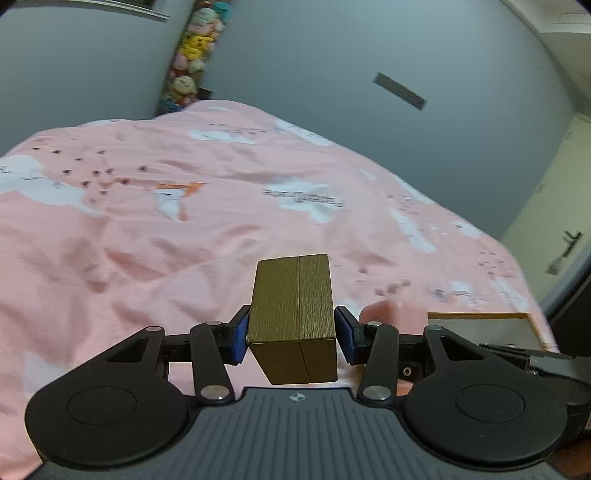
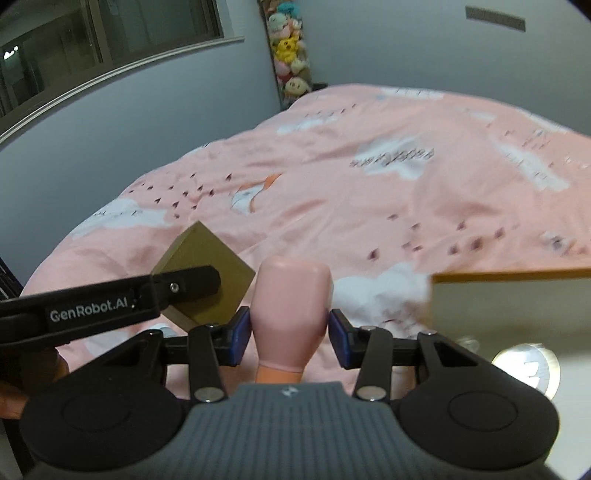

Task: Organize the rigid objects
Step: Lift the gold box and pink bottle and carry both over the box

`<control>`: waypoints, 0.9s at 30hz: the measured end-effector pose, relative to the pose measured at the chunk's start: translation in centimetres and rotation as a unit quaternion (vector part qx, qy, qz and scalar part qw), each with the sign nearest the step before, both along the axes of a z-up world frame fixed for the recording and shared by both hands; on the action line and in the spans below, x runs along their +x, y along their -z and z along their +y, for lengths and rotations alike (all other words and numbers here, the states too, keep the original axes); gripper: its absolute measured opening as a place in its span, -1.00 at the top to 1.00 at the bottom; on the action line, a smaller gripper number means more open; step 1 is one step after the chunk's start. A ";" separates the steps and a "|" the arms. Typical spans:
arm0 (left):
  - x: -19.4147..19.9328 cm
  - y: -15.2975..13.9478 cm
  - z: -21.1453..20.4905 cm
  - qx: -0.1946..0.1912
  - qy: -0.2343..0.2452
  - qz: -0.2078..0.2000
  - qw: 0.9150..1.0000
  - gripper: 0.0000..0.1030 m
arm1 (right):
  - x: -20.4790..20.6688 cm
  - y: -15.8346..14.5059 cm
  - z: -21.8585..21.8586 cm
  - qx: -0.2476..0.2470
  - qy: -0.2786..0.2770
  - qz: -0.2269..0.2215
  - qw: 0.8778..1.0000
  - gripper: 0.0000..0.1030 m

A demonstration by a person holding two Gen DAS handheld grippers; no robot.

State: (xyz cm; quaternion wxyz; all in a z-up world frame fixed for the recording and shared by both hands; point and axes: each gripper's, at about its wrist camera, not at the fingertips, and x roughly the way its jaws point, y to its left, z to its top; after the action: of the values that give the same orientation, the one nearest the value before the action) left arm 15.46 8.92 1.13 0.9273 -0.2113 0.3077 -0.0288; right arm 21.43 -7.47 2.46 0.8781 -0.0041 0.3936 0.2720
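In the left wrist view, my left gripper is shut on a gold textured box, with a blue pad pressed on each side. The box hangs above the pink bedspread. In the right wrist view, my right gripper is shut on a pink bottle-shaped object with a peach-coloured neck toward the camera. The gold box shows just to its left, with a black finger of the left gripper across it. The pink object also appears low on the right of the left wrist view.
A wood-framed mirror stands low at the right and reflects a round lamp. Its frame shows at the bed's near right corner. Plush toys hang in the wall corner beyond the bed. A window is at the upper left.
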 end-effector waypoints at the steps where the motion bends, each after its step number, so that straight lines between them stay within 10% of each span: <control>1: -0.1 -0.3 -0.6 -0.005 0.009 -0.002 1.000 -0.04 | -0.1 -0.6 -0.8 -0.005 0.005 -0.003 1.000 0.13; 13: 1.7 -1.7 -10.3 -0.062 0.153 0.011 0.986 -0.04 | -0.9 -4.1 -12.2 -0.074 0.088 -0.012 0.993 0.13; 27: 6.2 3.7 -18.0 -0.064 0.317 0.133 0.937 -0.04 | 0.7 0.0 -21.3 -0.125 0.136 0.067 0.981 0.13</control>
State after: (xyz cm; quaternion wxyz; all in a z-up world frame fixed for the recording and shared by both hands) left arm 21.63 -9.09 -2.58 0.8052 -0.1636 0.4768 -0.3123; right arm 22.16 -28.73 2.49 0.8712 -0.0419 0.4790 0.0989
